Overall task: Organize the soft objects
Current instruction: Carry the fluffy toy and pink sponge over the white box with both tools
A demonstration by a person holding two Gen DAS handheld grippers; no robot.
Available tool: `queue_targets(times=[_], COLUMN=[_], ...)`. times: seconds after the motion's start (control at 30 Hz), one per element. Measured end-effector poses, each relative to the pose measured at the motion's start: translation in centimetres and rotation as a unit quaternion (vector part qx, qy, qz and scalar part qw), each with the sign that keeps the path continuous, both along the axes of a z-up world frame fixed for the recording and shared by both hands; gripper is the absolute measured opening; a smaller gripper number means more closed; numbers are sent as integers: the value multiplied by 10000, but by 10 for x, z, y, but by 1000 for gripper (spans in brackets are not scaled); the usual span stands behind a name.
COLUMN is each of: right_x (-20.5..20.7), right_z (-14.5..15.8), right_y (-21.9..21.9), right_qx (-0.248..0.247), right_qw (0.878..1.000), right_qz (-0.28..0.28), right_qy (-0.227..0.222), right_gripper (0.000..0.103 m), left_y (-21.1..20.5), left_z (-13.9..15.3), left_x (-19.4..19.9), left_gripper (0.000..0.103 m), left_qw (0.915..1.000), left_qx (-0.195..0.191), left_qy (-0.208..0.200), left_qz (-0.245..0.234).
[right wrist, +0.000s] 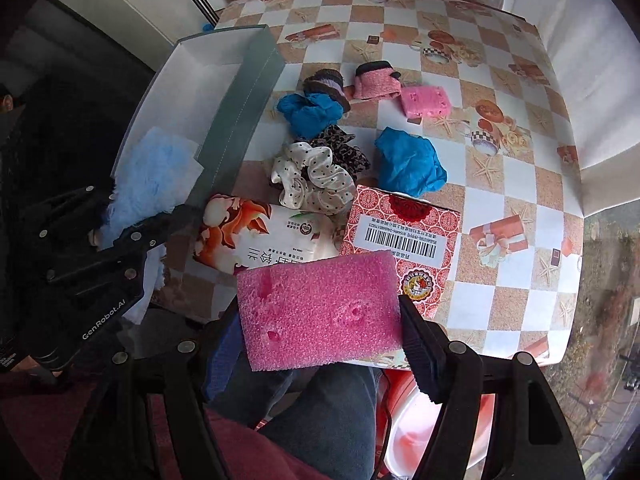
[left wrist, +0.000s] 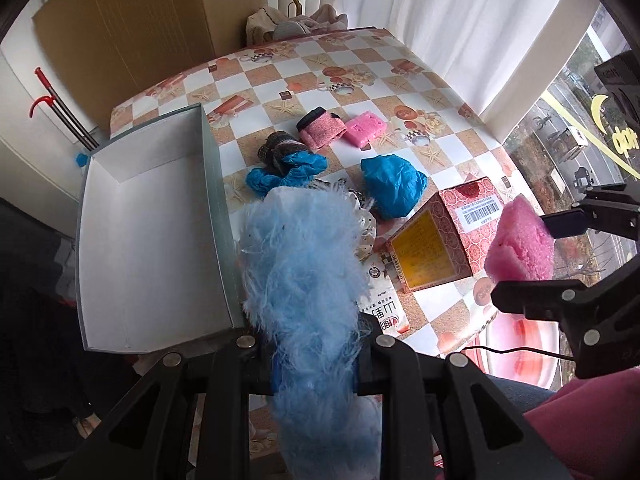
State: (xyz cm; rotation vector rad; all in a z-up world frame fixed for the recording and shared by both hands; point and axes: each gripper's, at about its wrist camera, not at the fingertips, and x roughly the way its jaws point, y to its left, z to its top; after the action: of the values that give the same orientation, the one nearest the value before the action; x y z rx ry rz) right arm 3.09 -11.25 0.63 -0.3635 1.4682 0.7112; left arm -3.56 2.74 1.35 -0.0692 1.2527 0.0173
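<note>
1. Both wrist cameras look down on a table (right wrist: 520, 160) covered in a checked orange and white oilcloth. An open grey box (left wrist: 216, 184) with a white inside stands at its left side.
2. The left gripper (left wrist: 314, 364) has its fingers pinched on a fluffy light-blue fabric piece (left wrist: 304, 272). From the right wrist view, that piece hangs over the near end of the box, so it appears ready to go in.
3. The right gripper (right wrist: 320, 312) has its fingers closed on the two ends of a pink sponge (right wrist: 320, 312), held in the air over the near table edge, well apart from the box.
4. Loose on the table lie a white polka-dot scrunchie (right wrist: 312, 176), a dark patterned scrunchie (right wrist: 344, 148), two crumpled blue cloths (right wrist: 310, 112) (right wrist: 412, 160), a pink sock (right wrist: 376, 80) and a second pink sponge (right wrist: 424, 100). A tissue pack (right wrist: 256, 236) and a red carton (right wrist: 404, 236) sit nearer.
5. The step in hand looks like loading the first soft items. Next, the left fingers should part above the box, then the right gripper must carry its sponge leftward over the box wall.
</note>
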Motion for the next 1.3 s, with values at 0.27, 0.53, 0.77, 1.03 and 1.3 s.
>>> queue_targets(times=[0.27, 0.53, 0.77, 1.03, 1.3], right_x=[-3, -12, -22, -32, -44], right_z=[7, 8, 7, 5, 5], right_y=[51, 90, 117, 139, 154], right_qx=[35, 20, -32, -102, -82], right_qw=[9980, 9927, 9872, 9807, 9763], right_qz=[626, 1203, 1594, 1952, 2163], right_qy=[-89, -73, -29, 11, 3], right_gripper=[73, 73, 73, 73, 73], left_y=[42, 67, 84, 98, 106], left_z=[10, 12, 13, 18, 16], left_x=[-23, -45, -61, -75, -88], left_gripper=[26, 26, 26, 26, 26], left_qw=[9963, 9887, 9815, 9733, 9667], left_qx=[38, 121, 159, 197, 205], left_qy=[-185, -245, -286, -372, -341], left_qz=[833, 1474, 1885, 2255, 2529])
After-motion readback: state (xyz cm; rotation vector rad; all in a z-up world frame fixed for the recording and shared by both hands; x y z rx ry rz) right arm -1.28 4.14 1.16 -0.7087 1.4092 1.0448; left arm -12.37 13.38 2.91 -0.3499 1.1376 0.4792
